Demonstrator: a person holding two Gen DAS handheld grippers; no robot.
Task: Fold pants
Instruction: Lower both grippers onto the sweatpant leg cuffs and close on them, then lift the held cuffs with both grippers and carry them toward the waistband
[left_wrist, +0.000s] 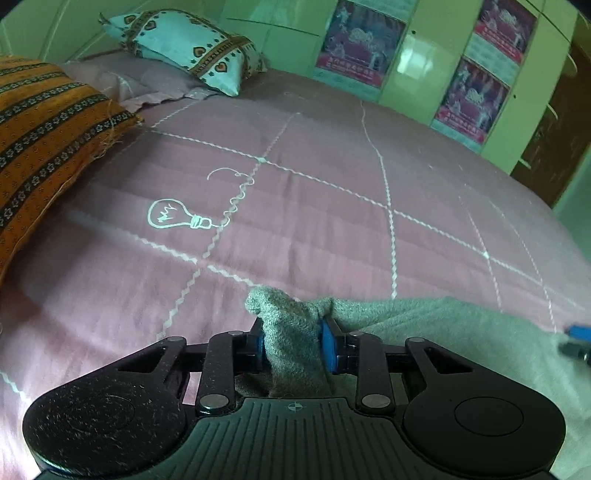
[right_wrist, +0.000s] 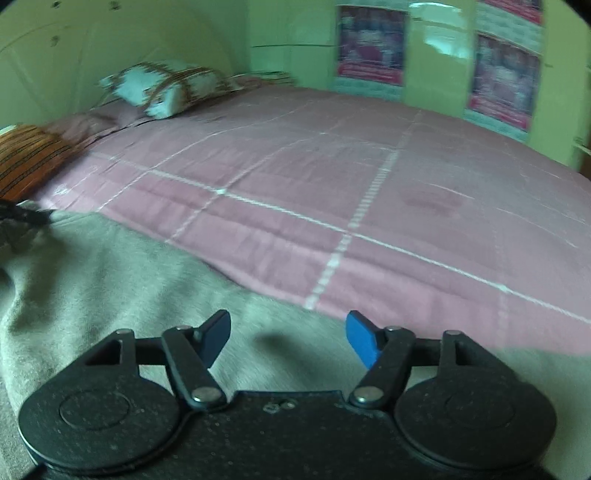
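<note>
Grey fleecy pants (left_wrist: 424, 325) bunched, pinched in left tool (left_wrist: 293, 345); right tool (right_wrist: 288, 336) agape, empty.

Both cameras sit just behind their own grippers, low over the bed and tilted downward across it toward the far green wall. The left wrist view looks past the left gripper (left_wrist: 291, 345) from close above the pink quilted bedspread with white stitched lines (left_wrist: 332, 206). The right wrist view looks past the right gripper (right_wrist: 288, 334), also close, and is blurred. Both share the grey knitted pants (left_wrist: 424, 325) (right_wrist: 110, 280), the bedspread (right_wrist: 406, 206), the white heart-patterned pillow (left_wrist: 184, 44) (right_wrist: 166, 88), the orange striped pillow (left_wrist: 44, 133) (right_wrist: 29, 158) and the pink wall posters (left_wrist: 360, 40) (right_wrist: 373, 42).
</note>
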